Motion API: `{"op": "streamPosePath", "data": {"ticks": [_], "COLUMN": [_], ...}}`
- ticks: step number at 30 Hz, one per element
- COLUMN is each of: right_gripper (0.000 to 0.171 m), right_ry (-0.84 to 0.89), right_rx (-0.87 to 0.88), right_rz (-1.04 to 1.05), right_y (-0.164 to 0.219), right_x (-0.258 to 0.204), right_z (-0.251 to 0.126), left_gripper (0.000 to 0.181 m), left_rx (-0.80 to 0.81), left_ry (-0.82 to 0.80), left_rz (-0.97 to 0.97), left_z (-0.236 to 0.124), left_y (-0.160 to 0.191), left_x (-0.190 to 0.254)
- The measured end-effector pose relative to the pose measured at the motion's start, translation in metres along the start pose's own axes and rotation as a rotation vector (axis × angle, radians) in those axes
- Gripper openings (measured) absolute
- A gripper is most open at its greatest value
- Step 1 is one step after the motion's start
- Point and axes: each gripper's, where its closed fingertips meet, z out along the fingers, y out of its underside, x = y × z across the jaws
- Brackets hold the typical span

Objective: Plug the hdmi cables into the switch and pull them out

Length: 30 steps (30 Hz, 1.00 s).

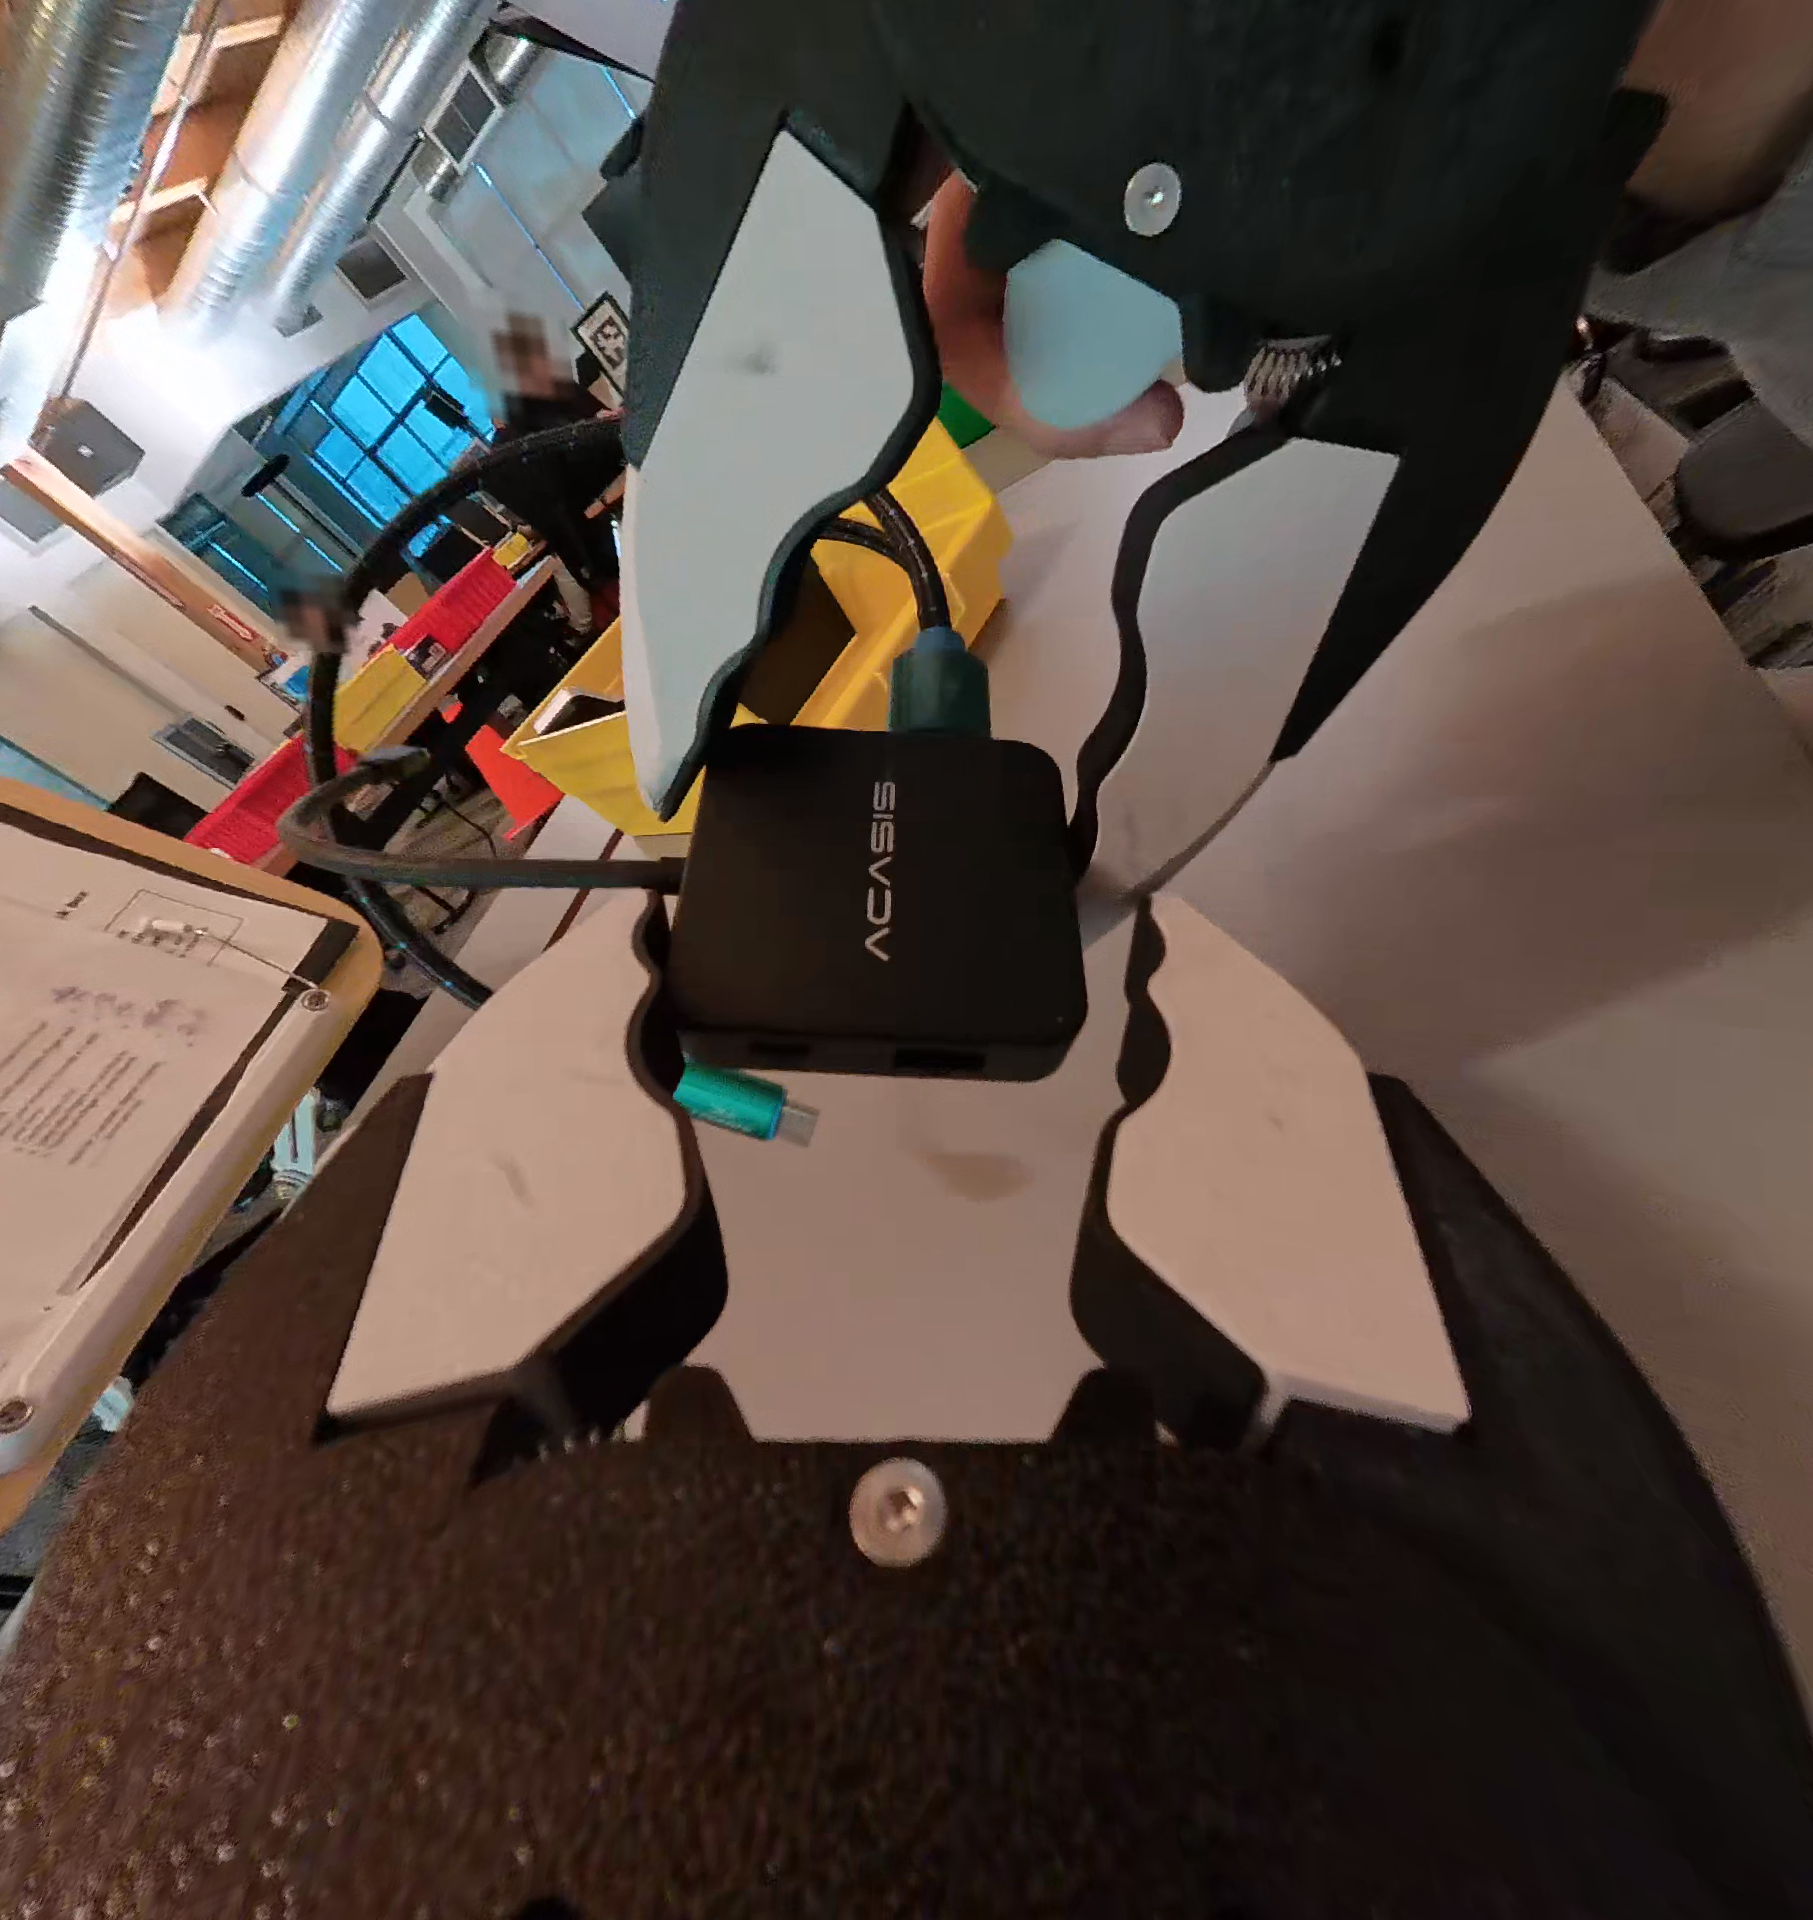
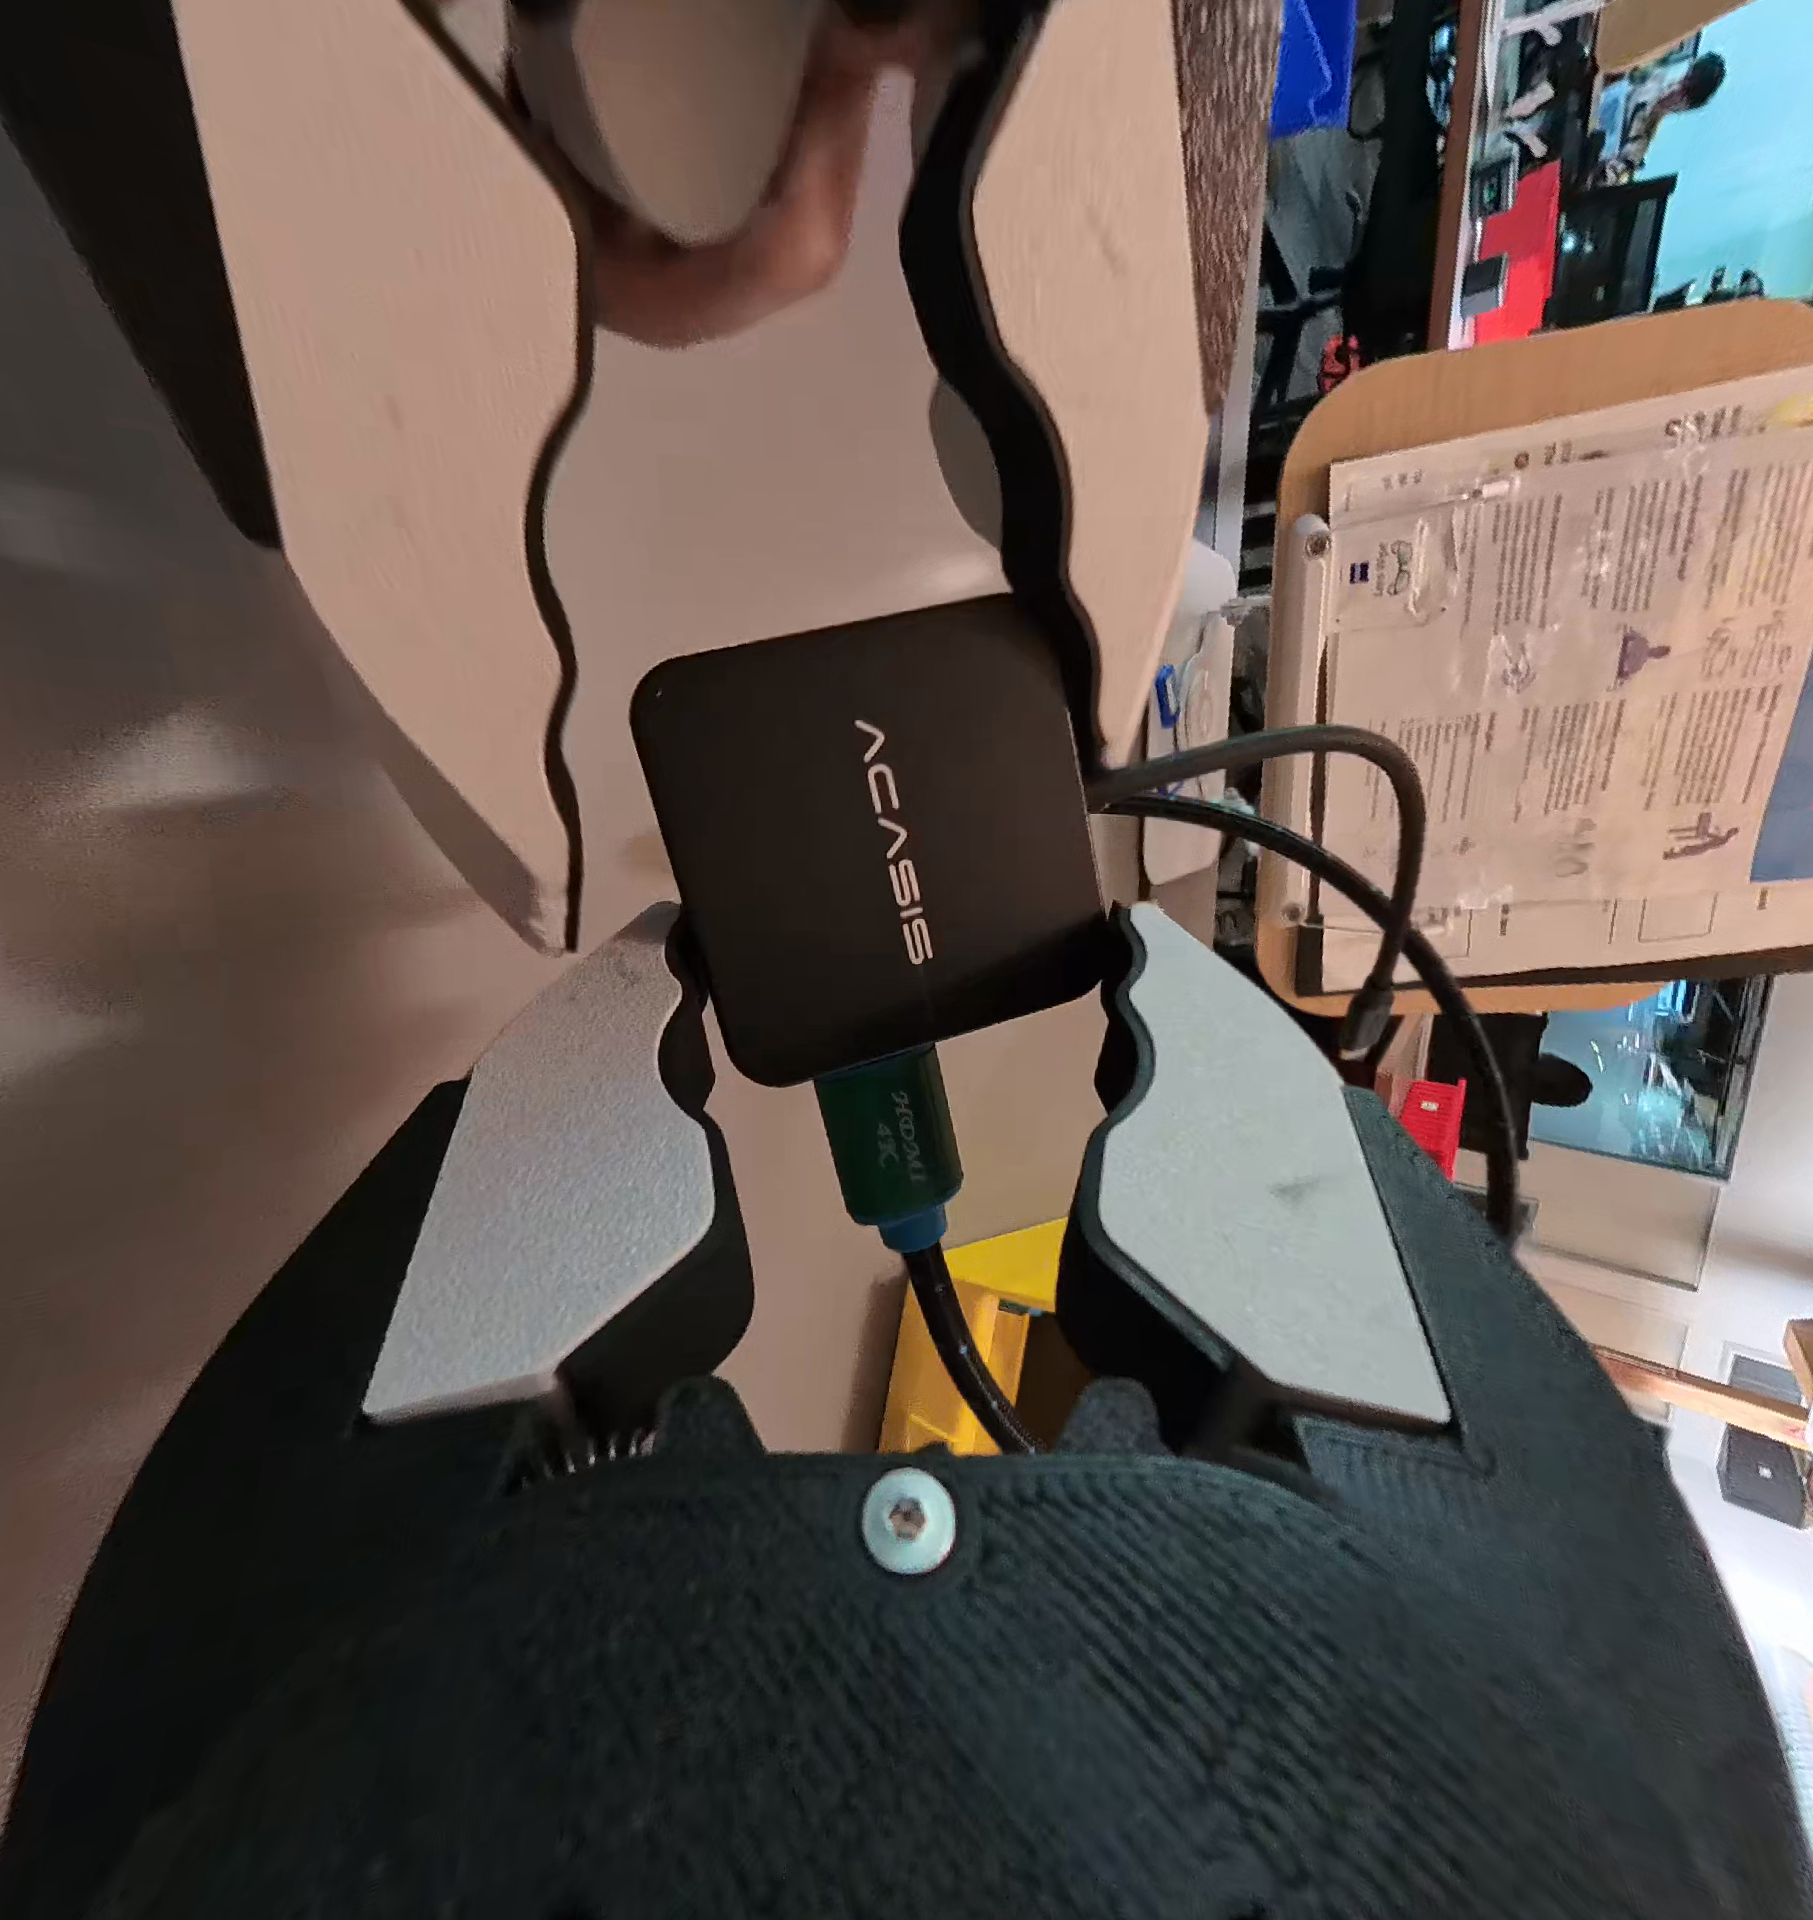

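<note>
Glossy black rounded-square switch (image 1: pixel 876 883) between wavy-edged hand-held gripper (image 1: pixel 891 951) fingers

Black square switch (image 1: pixel 876 883) flat on table, green HDMI plug (image 2: pixel 886 1148) inserted, second plug (image 1: pixel 741 1103) loose beside it

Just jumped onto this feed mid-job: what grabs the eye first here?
The black switch lies mid-table between two open grippers facing each other, the left gripper and the right gripper. A green HDMI plug is seated in its side nearest the right gripper. A loose teal plug lies by the opposite side's empty ports.
</note>
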Motion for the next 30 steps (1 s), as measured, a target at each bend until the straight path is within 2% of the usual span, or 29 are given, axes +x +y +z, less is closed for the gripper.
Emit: {"op": "streamPosePath", "data": {"ticks": [14,18,21,23,25,27,30], "right_gripper": [0.074,0.074,0.073,0.066,0.074,0.067,0.063], "right_ry": [-0.01,-0.023,-0.036,-0.009,-0.056,-0.121,-0.136], "right_rx": [0.0,-0.014,0.074,0.148,0.258,0.369,0.4], "right_rz": [-0.056,-0.049,0.001,0.044,0.104,0.15,0.115], "right_y": [0.003,0.01,0.007,0.005,-0.001,-0.012,-0.021], "right_x": [-0.003,-0.005,-0.006,0.001,0.0,0.002,0.017], "right_z": [-0.007,-0.003,-0.005,-0.013,-0.028,-0.045,-0.059], "left_gripper": [0.073,0.073,0.073,0.076,0.076,0.072,0.072], "left_rx": [0.08,0.006,0.048,0.082,0.092,0.091,0.117], "left_ry": [-0.042,-0.024,0.013,0.011,0.014,0.028,0.053], "left_rz": [0.087,0.052,-0.039,-0.106,-0.148,-0.171,-0.17], "left_z": [0.007,0.012,0.01,0.003,-0.006,-0.015,-0.024], "left_y": [0.002,0.008,0.007,0.006,0.009,0.014,0.012], "left_x": [-0.001,0.0,0.001,-0.007,-0.014,-0.017,-0.017]}}
